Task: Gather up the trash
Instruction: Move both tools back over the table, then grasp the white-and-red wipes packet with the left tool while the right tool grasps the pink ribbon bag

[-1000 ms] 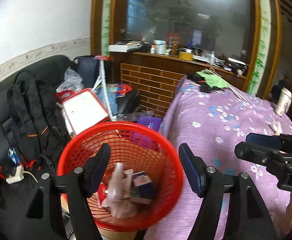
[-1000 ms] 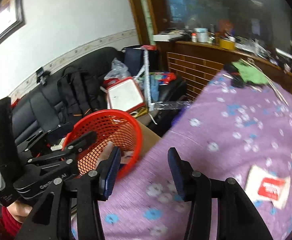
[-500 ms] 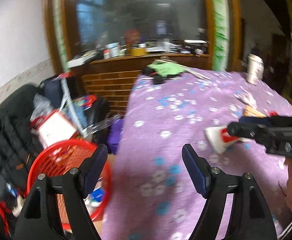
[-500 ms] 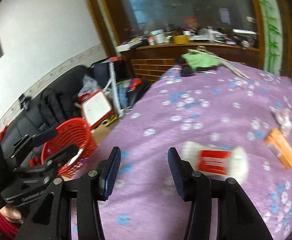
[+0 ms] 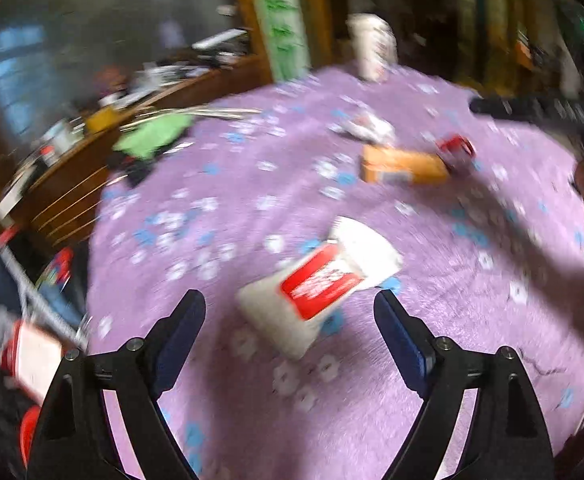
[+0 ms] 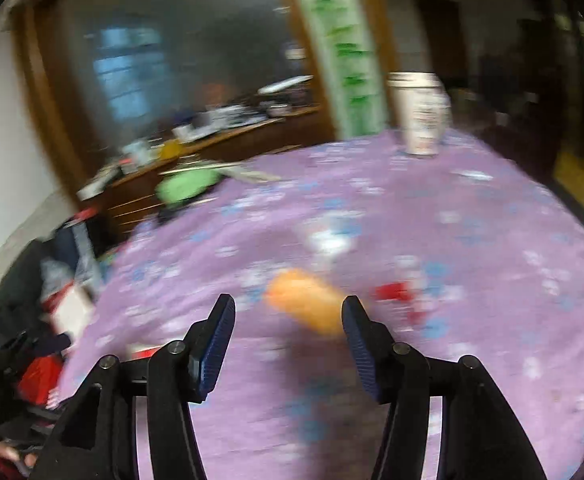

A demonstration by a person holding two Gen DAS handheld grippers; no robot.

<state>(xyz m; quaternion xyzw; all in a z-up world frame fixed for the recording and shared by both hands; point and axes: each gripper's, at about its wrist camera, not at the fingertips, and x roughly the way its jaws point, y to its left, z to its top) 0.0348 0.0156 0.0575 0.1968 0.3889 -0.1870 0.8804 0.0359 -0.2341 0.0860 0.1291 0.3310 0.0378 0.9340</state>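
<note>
My left gripper [image 5: 289, 320] is open and empty over the purple flowered tablecloth [image 5: 432, 360], with a white packet with a red label [image 5: 320, 280] lying just ahead between its fingers. An orange box [image 5: 404, 166] and a small red item [image 5: 456, 148] lie farther back. My right gripper [image 6: 287, 328] is open and empty, with the blurred orange box [image 6: 306, 306] just ahead of its fingertips and the red item [image 6: 392, 292] to the right. The right gripper's body shows in the left wrist view [image 5: 532, 110] at the upper right.
A white paper cup [image 6: 420, 114] stands at the table's far edge. A green cloth [image 6: 189, 188] with sticks lies at the far left of the table. A wooden counter [image 6: 211, 136] with clutter is behind. Bags and a red basket edge [image 5: 27, 436] are at the lower left.
Both grippers swung right, away from the red basket, and over the table. The white packet is now close before the left gripper and the orange box before the right one. Both stay open.
</note>
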